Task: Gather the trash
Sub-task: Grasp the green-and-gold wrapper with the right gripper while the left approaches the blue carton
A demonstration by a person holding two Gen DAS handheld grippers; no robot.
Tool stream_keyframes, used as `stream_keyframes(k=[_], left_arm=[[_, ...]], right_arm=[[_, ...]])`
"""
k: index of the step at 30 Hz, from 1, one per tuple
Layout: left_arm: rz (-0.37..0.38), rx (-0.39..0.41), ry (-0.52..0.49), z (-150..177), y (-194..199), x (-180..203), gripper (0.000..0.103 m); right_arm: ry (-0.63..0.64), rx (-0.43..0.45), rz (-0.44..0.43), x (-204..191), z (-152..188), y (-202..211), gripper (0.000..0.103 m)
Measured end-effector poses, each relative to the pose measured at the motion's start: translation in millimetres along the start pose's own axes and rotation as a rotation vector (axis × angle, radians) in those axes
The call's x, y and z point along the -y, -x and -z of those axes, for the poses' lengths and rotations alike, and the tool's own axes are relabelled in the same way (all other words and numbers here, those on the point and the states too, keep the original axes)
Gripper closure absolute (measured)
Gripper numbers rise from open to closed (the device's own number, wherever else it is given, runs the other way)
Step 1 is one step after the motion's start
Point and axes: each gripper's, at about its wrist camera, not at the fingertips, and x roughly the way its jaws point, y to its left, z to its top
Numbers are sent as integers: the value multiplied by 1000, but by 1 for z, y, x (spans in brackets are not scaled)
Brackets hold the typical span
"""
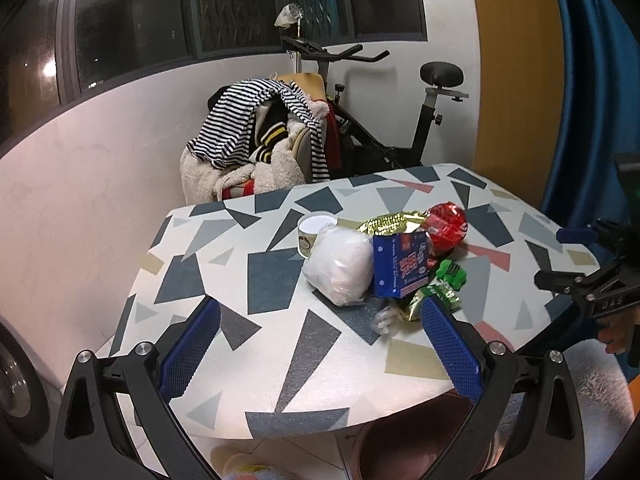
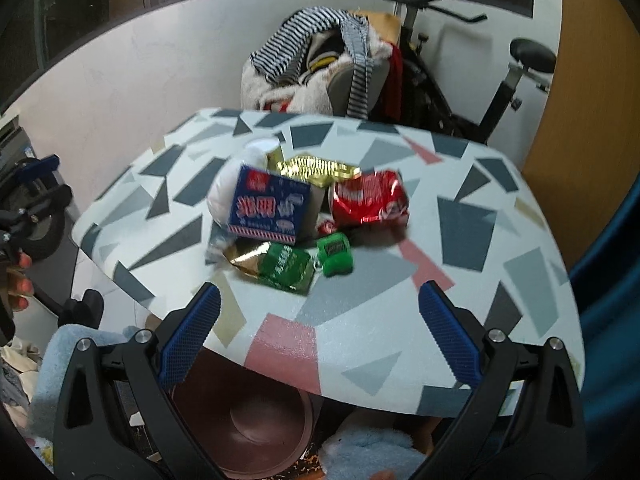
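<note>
- Mostly the trash sits bunched near the middle of the tabletop (image 2: 360, 320): a blue cardboard box (image 2: 270, 210) with red and white print stands on edge, leaning against a soft white plastic bag (image 1: 340, 266).
- Behind the box lies a crinkled gold foil wrapper (image 2: 316, 168); beside it, toward the right edge, is a shiny red foil packet (image 2: 370, 198), puffed and creased.
- In front of the box lie a flat green packet (image 2: 286, 266) with a gold foil edge and a small green blocky piece (image 2: 335, 260), just beside each other.
- A round paper cup (image 1: 314, 236) stands upright behind the white bag, touching it.
- Both tongs stand wide apart and grip nothing: the left gripper (image 1: 320, 344) hovers over the near edge, the right gripper (image 2: 320, 332) likewise, each with ribbed blue pads (image 2: 190, 338) on black arms.
- Below the near edge sits a round brown bin (image 2: 256, 424).
- The tabletop is white, with grey, blue, pink and tan angular patches.
</note>
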Motion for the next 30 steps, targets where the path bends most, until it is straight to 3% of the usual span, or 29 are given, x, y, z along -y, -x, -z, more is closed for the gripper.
stream_keyframes(k=[4, 10, 12, 19, 22, 24, 25, 27, 30], left_arm=[[29, -50, 37, 6, -19, -12, 5], [57, -119, 165, 19, -49, -36, 5], [51, -121, 189, 24, -54, -42, 5], [13, -136, 200, 32, -66, -51, 7], [23, -149, 202, 33, -70, -52, 14], [27, -154, 201, 34, -72, -51, 17], [30, -155, 200, 35, -73, -50, 18], [38, -155, 194, 35, -74, -48, 22], [54, -154, 187, 34, -75, -43, 27]], right_arm=[[-4, -39, -39, -10, 1, -33, 5], [157, -84, -70, -37, -6, -88, 7], [198, -98, -91, -42, -9, -105, 14], [382, -138, -87, -61, -12, -151, 15], [423, -152, -93, -65, -12, -160, 16], [432, -175, -112, -66, -11, -163, 33], [437, -173, -108, -66, -9, -160, 34], [430, -163, -114, -65, -8, -154, 49], [388, -143, -151, -59, -8, -138, 58]])
